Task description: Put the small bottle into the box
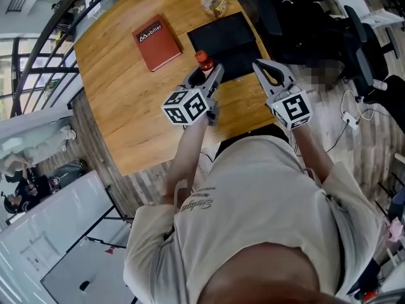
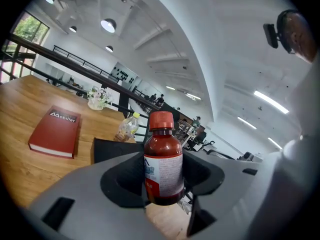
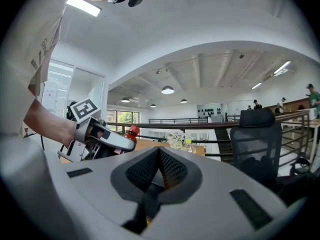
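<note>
Left hand-held gripper [image 1: 205, 75]: jaws closed on the small bottle [image 2: 163, 166], pads pressing the labelled body on both sides, below the shoulder. The red cap and neck stand free above the jaws and the bottle is upright. In the left gripper view bare wood shows beneath its base, so it appears to be held clear of the surface [image 1: 126, 100].

Right hand-held gripper [image 3: 159, 156]: jaws together with nothing between them. It sits right of centre in the head view, apart from the bottle.

Black box [image 1: 223, 38]: upper centre of the head view, shallow and dark, lying on the surface. The bottle sits at its near edge in the frame. Whether it is already over the opening cannot be told.

Also on the surface are a red book [image 1: 156, 43] left of the box and a clear bottle with a yellow cap [image 1: 214, 2] beyond it.

Handling, as a judgement: the bottle is small, rigid and filled with dark liquid, so it is light but not weightless. The smooth label could slip under a loose hold. The mid-body grip looks sound, as it keeps the weight between the pads and the base free for setting down. It is narrow and tallish, so it is likely to tip if released at an angle.
</note>
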`<state>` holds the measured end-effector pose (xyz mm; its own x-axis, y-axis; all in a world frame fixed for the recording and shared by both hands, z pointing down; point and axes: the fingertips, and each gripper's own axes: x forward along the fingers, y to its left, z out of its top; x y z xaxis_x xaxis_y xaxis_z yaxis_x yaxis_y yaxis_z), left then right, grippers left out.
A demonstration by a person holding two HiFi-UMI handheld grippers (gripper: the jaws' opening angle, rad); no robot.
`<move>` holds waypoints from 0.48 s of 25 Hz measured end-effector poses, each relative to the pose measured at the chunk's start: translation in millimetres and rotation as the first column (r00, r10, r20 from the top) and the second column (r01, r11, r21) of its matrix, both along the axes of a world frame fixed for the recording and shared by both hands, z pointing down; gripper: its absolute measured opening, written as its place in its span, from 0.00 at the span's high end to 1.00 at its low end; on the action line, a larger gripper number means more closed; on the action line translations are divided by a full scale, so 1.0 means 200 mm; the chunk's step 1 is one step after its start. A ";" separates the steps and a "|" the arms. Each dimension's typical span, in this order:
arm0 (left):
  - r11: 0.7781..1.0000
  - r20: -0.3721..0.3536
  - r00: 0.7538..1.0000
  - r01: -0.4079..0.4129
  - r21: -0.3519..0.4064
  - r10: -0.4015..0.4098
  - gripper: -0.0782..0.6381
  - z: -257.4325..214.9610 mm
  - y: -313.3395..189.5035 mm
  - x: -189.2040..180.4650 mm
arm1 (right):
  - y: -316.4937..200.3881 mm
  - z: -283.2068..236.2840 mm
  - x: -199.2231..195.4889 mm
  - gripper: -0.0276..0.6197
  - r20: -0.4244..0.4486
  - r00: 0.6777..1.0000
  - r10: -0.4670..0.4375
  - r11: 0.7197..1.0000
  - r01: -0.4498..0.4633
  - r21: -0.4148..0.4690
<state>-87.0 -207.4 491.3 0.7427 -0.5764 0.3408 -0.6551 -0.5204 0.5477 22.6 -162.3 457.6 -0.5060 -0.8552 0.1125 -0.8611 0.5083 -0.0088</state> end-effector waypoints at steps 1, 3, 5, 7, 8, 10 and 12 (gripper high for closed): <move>1.000 0.010 1.000 -0.002 -0.024 0.002 0.57 0.04 -0.02 0.02 | -0.01 0.02 0.01 0.97 0.007 1.000 -0.004 1.000 0.004 -0.004; 0.997 0.028 1.000 -0.006 -0.080 0.008 0.57 0.13 -0.05 0.05 | -0.02 0.06 0.02 0.97 0.020 1.000 -0.011 1.000 0.011 -0.019; 0.991 0.050 0.999 -0.004 -0.134 0.011 0.57 0.22 -0.08 0.07 | -0.04 0.10 0.03 0.97 0.029 0.999 -0.016 0.999 0.017 -0.034; 0.983 0.075 0.997 0.007 -0.181 0.007 0.57 0.32 -0.11 0.09 | -0.06 0.13 0.06 0.97 0.036 0.999 -0.018 0.999 0.019 -0.040; 0.979 0.086 0.996 0.014 -0.205 0.004 0.57 0.37 -0.11 0.10 | -0.06 0.14 0.07 0.97 0.042 0.999 -0.015 0.999 0.017 -0.043; 0.966 0.096 0.995 0.022 -0.257 0.003 0.57 0.46 -0.11 0.11 | -0.06 0.16 0.10 0.97 0.057 0.998 -0.002 0.998 0.005 -0.057; 0.953 0.106 0.994 0.028 -0.303 0.004 0.57 0.53 -0.10 0.13 | -0.06 0.19 0.12 0.97 0.072 0.997 0.012 0.997 -0.006 -0.074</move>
<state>-61.6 -228.1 597.9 0.6873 -0.4422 0.5763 -0.7223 -0.3319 0.6067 46.8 -174.0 495.6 -0.5074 -0.8504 0.1390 -0.8614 0.4963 -0.1081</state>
